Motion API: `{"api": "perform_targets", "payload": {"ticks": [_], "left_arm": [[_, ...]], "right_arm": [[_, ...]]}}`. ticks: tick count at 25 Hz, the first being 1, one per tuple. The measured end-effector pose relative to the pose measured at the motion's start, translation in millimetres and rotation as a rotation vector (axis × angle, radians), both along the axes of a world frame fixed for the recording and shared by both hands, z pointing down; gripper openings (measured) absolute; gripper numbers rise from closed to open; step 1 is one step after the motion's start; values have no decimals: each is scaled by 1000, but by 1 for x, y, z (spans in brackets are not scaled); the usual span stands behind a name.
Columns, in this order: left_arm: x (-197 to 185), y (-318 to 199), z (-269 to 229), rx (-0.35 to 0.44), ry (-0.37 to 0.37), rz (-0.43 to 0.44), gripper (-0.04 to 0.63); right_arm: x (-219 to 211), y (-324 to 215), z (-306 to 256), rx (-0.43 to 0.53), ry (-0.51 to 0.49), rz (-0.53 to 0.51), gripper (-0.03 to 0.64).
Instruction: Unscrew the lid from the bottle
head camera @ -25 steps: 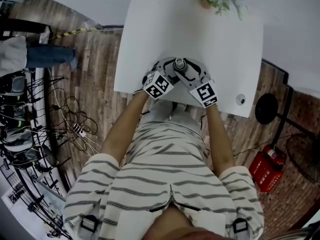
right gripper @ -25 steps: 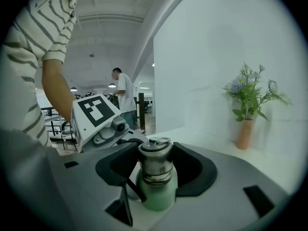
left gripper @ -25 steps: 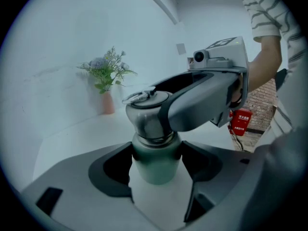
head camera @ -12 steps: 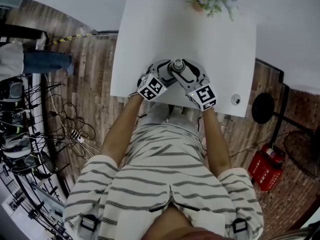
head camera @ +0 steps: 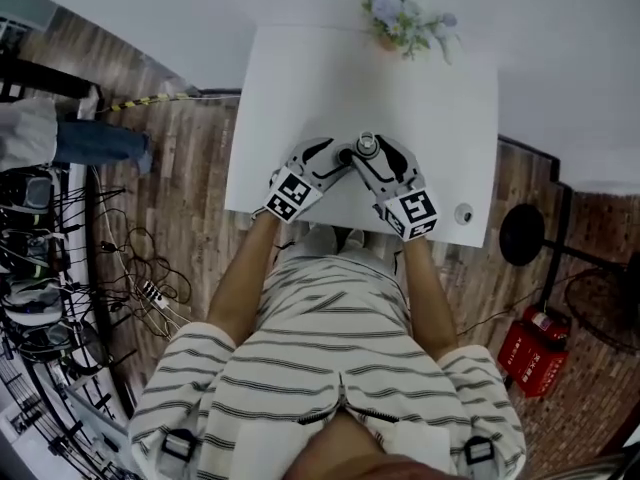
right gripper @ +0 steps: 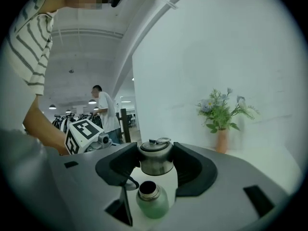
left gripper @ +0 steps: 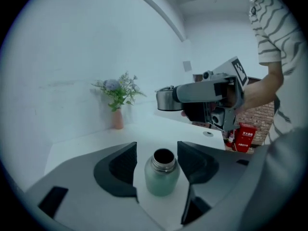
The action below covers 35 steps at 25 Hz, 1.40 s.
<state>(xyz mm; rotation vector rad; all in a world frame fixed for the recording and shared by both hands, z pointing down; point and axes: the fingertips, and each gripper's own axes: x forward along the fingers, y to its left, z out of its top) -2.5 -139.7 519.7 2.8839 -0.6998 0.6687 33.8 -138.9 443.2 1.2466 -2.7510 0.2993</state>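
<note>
So, bottle point(left gripper: 162, 174): green, uncapped, mouth dark, stood upright on the white worktop point(head camera: 300, 78).
Left gripper point(left gripper: 157, 150): jaws had just been closing, flanked the bottle without touching it.
Right gripper point(right gripper: 155, 150): jaws clamped the steel lid point(right gripper: 155, 163) above the bottle.
Flower vase point(head camera: 400, 13): upper centre, well apart.

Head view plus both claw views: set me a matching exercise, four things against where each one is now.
1 green steel-necked bottle
2 silver steel lid
3 pinkish vase of flowers
4 red box

A on the wooden floor
B at the white table's far edge
C gripped by the right claw
D standing uncapped on the table

Pairs: 1-D, 2-C, 3-B, 4-A
</note>
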Motion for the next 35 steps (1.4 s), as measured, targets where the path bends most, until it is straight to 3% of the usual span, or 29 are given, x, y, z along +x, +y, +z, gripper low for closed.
{"api": "perform_targets", "payload": {"ticks": [12,26,35], "left_arm": [[-8,-3,-95,85,130,-195,7],[-23,24,-194,180,227,-337,-2],[-18,36,-214,206,254,-374,-2]], "right_arm": [[18,7,-59,43,-3,142,242],[30,22,-134,116,-37,257,242],[31,32,-151,150,-35,273,242]]}}
